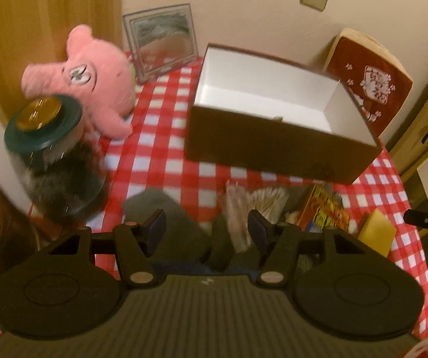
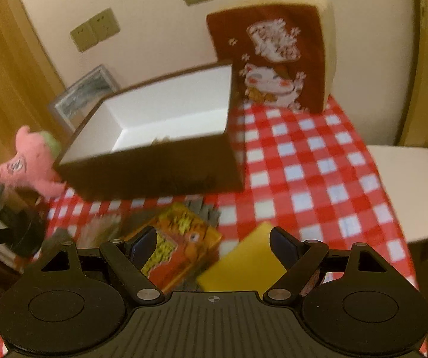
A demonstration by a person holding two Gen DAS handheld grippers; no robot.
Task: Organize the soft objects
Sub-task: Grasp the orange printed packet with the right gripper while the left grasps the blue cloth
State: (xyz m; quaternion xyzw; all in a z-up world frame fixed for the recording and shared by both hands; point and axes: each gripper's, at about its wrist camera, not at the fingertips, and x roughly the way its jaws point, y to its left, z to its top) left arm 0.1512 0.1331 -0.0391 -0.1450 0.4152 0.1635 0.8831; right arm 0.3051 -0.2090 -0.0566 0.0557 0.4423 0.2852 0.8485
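With both jaws open and empty, we should lower the right gripper (image 2: 212,249) squarely over the near yellow sponge (image 2: 241,264), while the left gripper (image 1: 207,228) waits above the grey cloth (image 1: 166,217), before the far empty box (image 2: 166,137).

left wrist: above table edge, facing wall | right wrist: same | shared: box (image 1: 276,113) (image 2: 160,137)
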